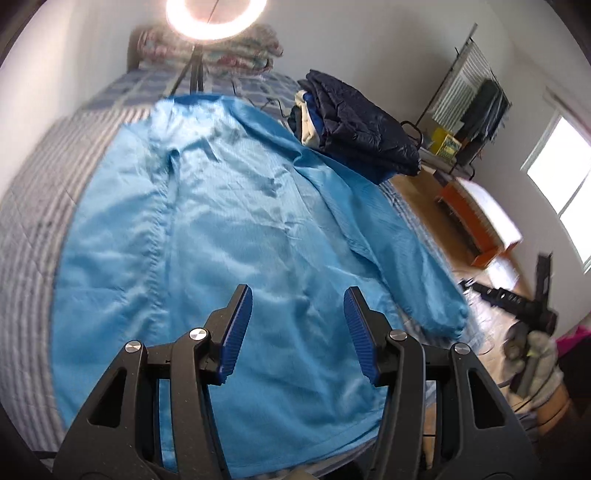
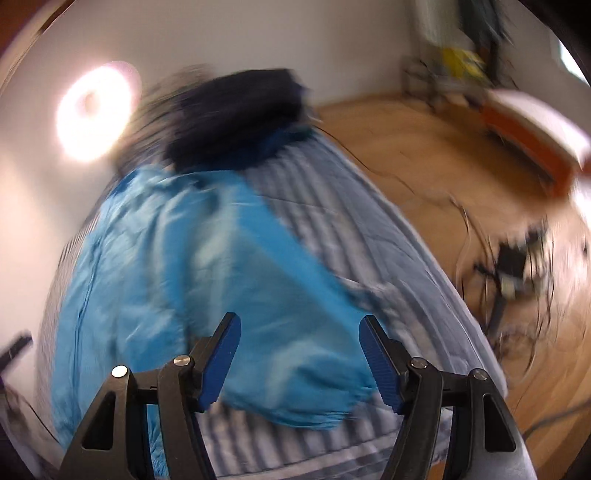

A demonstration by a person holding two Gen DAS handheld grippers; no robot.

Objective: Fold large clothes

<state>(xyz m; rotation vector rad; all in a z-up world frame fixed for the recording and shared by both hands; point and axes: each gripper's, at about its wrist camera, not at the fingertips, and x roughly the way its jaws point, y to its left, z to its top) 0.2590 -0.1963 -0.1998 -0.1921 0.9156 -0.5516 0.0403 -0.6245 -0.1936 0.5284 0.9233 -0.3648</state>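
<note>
The left claw point(image 1: 298, 334) stands open above the light blue jacket point(image 1: 229, 229), its ribbed blue pads point(image 1: 236, 332) apart with nothing between them but the cloth seen below. The right claw point(image 2: 300, 363) is open too, with nothing pinched between its pads point(image 2: 380, 365), and it hovers over the jacket's sleeve point(image 2: 306, 325) near the cuff; this view is heavily smeared, so finer detail there cannot be told. The jacket lies spread out flat on the bed point(image 1: 33, 192), which has a blue and white striped cover, with its collar end toward the far side and its one sleeve running down along the body toward the near right edge. Beyond the jacket, on the far right part of the bed, sits a pile of folded clothes point(image 1: 362, 129), dark navy on top with white and blue layers showing beneath. A lit ring lamp point(image 1: 216, 16) on a stand stands at the far end of the bed, against the white wall. To the right of the bed is a wooden floor point(image 2: 406, 147), with an orange bench point(image 1: 476, 225), a clothes rack point(image 1: 469, 107) and a bright window point(image 1: 565, 177) further off. At the right edge of the left view, a gloved hand point(image 1: 535, 358) holds the other tool.
</note>
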